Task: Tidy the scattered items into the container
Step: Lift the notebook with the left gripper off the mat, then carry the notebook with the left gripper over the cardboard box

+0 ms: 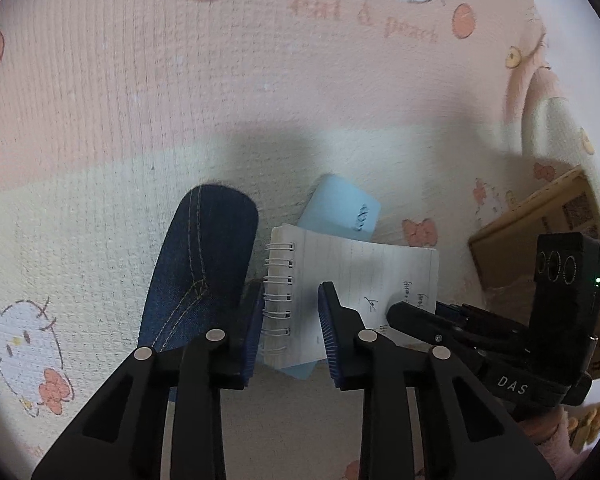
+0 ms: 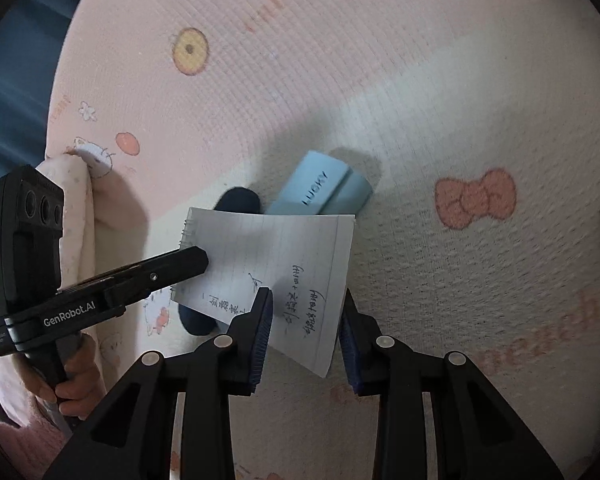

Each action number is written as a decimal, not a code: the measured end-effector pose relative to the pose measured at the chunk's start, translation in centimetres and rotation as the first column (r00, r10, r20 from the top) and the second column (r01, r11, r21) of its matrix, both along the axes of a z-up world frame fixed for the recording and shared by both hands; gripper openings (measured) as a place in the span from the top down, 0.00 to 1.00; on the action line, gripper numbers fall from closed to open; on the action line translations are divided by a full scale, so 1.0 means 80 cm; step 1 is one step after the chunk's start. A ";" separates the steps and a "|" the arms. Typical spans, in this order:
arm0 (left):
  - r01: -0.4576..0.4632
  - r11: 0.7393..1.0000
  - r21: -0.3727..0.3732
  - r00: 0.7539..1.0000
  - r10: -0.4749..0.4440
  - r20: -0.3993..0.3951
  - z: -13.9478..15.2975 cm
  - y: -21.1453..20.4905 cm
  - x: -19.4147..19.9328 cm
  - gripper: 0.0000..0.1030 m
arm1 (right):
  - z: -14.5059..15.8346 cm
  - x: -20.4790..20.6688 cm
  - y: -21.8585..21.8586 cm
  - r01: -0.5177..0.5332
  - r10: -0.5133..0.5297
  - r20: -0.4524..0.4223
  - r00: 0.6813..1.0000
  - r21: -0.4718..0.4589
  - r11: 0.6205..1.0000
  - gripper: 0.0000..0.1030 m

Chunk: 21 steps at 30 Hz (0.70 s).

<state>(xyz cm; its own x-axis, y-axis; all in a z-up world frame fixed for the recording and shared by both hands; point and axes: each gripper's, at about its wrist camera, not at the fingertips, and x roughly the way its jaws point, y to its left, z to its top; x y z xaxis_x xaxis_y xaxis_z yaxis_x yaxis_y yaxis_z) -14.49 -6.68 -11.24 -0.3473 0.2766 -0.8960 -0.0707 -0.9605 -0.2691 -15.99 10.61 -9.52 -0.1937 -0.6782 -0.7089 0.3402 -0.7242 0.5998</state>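
Pink cartoon-print bedding (image 1: 140,100) is carrying both grippers, left gripper (image 1: 288,336) and right gripper (image 2: 306,336), each straddling the spiral notebook (image 1: 352,280) unclenched, denim case (image 1: 204,264), blue case (image 1: 340,204) and cardboard box (image 1: 540,232) beyond, nothing tidied.

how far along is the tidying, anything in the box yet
Done: nothing visibly; the inside of the cardboard box is hidden. In hand: left gripper and right gripper both have jaws astride the spiral notebook, grip unclear. Left: notebook, blue case and denim pouch, all outside the box.
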 end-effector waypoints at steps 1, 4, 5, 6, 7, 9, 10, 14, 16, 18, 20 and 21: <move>0.000 1.000 0.010 1.000 0.000 -0.012 0.007 0.000 0.002 0.70 | 0.009 0.001 0.003 0.006 -0.006 -0.005 1.000 0.001 1.000 0.72; 0.029 0.999 0.017 0.997 -0.028 -0.065 0.032 0.004 0.008 0.70 | 0.035 0.003 0.010 0.019 -0.018 -0.037 0.999 0.006 1.000 0.72; 0.042 0.999 0.008 0.995 -0.041 -0.089 0.042 0.008 0.011 0.70 | 0.043 0.004 0.015 0.022 -0.022 -0.050 0.999 0.006 1.000 0.72; 0.047 0.999 0.008 0.993 -0.046 -0.107 0.050 0.011 0.013 0.70 | 0.053 0.005 0.018 0.030 -0.029 -0.063 0.998 0.009 1.000 0.72; 0.052 0.999 0.013 0.991 -0.050 -0.125 0.059 0.015 0.015 0.70 | 0.063 0.007 0.021 0.037 -0.036 -0.073 0.997 0.014 0.999 0.72; 0.063 0.998 0.028 0.986 -0.058 -0.153 0.076 0.020 0.019 0.70 | 0.084 0.012 0.029 0.050 -0.049 -0.099 0.994 0.013 0.999 0.72; 0.062 0.997 0.037 0.984 -0.055 -0.167 0.084 0.022 0.021 0.70 | 0.091 0.014 0.033 0.056 -0.054 -0.111 0.992 0.015 0.998 0.71; 0.085 0.993 0.077 0.972 -0.066 -0.226 0.118 0.032 0.032 0.70 | 0.134 0.032 0.051 0.084 -0.079 -0.185 0.980 0.023 0.996 0.71; 0.109 0.990 0.093 0.963 -0.082 -0.257 0.138 0.042 0.036 0.70 | 0.153 0.042 0.065 0.102 -0.095 -0.214 0.972 0.022 0.995 0.71; 0.120 0.986 0.113 0.958 -0.085 -0.275 0.152 0.054 0.040 0.70 | 0.169 0.048 0.078 0.118 -0.110 -0.238 0.965 0.021 0.993 0.71; 0.137 0.983 0.124 0.951 -0.096 -0.295 0.165 0.065 0.046 0.70 | 0.187 0.057 0.091 0.136 -0.121 -0.279 0.953 0.033 0.990 0.71; 0.150 0.981 0.119 0.945 -0.107 -0.309 0.171 0.072 0.049 0.70 | 0.195 0.061 0.098 0.146 -0.129 -0.293 0.947 0.037 0.989 0.71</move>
<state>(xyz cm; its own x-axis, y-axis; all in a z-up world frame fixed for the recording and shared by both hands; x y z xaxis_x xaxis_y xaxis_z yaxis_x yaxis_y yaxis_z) -10.56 -0.90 2.46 -0.5468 0.4512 -0.7053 -0.2888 -0.8923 -0.3469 -11.14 18.43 6.11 -0.4845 -0.5903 -0.6457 0.3872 -0.8065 0.4468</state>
